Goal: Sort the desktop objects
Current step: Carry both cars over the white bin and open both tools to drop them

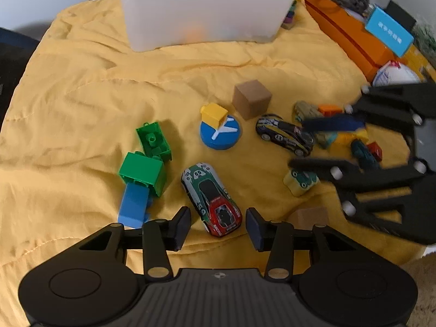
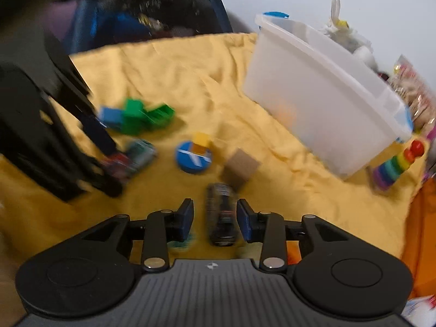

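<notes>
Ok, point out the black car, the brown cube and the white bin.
black car (image 1: 284, 135), left wrist view, roof.
brown cube (image 1: 252, 98), left wrist view, front face.
white bin (image 1: 201, 13), left wrist view, front wall.

The number 59 stands on the roof of the green, white and red toy car (image 1: 211, 200) at lower centre of the left wrist view, while white characters on the blue box (image 1: 389, 33) at upper right are too small to read.
</notes>
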### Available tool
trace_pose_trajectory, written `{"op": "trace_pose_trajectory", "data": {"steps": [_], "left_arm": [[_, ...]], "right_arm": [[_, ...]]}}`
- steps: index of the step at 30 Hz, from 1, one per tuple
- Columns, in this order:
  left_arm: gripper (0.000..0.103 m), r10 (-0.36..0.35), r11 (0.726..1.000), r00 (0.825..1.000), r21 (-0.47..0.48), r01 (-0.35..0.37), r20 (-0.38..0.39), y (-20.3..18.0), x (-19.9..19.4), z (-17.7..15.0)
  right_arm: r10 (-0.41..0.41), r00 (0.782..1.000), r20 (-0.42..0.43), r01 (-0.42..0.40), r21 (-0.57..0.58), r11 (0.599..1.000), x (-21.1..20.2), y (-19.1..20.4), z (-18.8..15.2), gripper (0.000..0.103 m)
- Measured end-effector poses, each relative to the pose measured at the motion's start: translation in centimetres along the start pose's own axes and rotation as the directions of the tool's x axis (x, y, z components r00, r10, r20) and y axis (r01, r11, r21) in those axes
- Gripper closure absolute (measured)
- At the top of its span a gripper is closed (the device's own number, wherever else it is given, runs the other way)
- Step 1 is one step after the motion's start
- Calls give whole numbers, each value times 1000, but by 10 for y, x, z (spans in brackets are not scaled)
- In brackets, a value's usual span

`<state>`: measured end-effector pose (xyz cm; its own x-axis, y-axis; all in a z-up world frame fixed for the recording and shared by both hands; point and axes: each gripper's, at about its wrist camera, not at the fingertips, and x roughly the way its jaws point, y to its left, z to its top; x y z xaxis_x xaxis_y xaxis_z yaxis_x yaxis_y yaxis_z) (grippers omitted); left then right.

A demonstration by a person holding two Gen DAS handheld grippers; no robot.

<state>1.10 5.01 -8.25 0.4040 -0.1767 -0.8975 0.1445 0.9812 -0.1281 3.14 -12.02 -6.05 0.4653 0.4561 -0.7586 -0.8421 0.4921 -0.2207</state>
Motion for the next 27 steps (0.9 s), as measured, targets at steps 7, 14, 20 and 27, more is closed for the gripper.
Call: {"op": "trace_pose_trajectory", "data": {"steps": [7,14,20,27], "left_arm": [[65,2,1000,1000,-21,-2,9,4,-1,1],[68,-17,1000,999,-6,18,28,6,-6,4],[68,-55,998,985,10,54,162,1,-53,27],[68,-66,998,933,27,60,355,12,-100,100]], "right_arm": [[27,999,-32,-20,202,979,16,-26,0,64],[52,995,-82,-29,259,966,27,-27,-6,70],[-14,1000,-21,19,253,967,-9,-34,4,70],[-111,991,74,82,320,944,-43,-83,45,70]]}}
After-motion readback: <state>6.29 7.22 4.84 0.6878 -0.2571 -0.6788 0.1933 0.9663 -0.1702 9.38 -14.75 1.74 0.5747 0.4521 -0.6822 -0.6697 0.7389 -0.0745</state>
